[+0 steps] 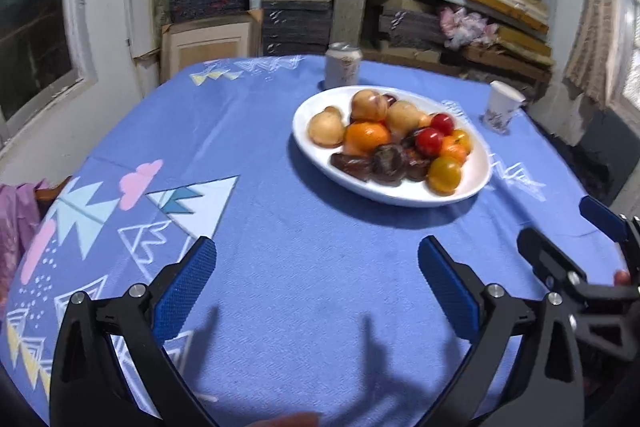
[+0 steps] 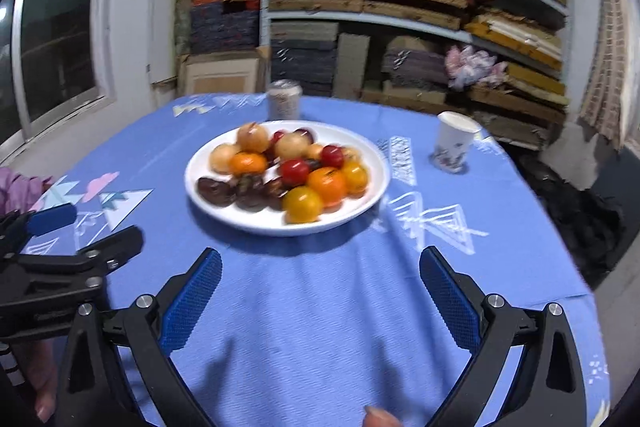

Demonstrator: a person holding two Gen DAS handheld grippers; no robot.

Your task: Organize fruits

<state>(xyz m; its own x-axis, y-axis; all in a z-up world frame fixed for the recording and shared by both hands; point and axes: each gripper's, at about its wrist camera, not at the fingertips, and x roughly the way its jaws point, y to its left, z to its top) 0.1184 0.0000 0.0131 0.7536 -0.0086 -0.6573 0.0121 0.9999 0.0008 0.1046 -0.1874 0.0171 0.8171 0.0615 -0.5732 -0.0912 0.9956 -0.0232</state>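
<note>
Blue-padded fingers of the left gripper (image 1: pixel 316 267) stand wide apart over the blue tablecloth (image 1: pixel 280 267), holding nothing. Beside it, the right gripper (image 2: pixel 320 279) is likewise spread open and empty above the same cloth.

Ahead of both tools sits a white oval plate (image 2: pixel 372 183) piled with fruit: pale yellow-brown round fruits at the back, an orange (image 2: pixel 248 163), red tomatoes (image 2: pixel 295 171), yellow tomatoes (image 2: pixel 303 203) and dark brown pieces (image 2: pixel 216 191) at the front. From the left gripper the plate lies ahead and to the right; from the right gripper, ahead and slightly left.

Beyond the plate stands a drink can (image 2: pixel 285 99); a paper cup (image 2: pixel 452 143) sits to the plate's right. Neither touches the plate.
</note>
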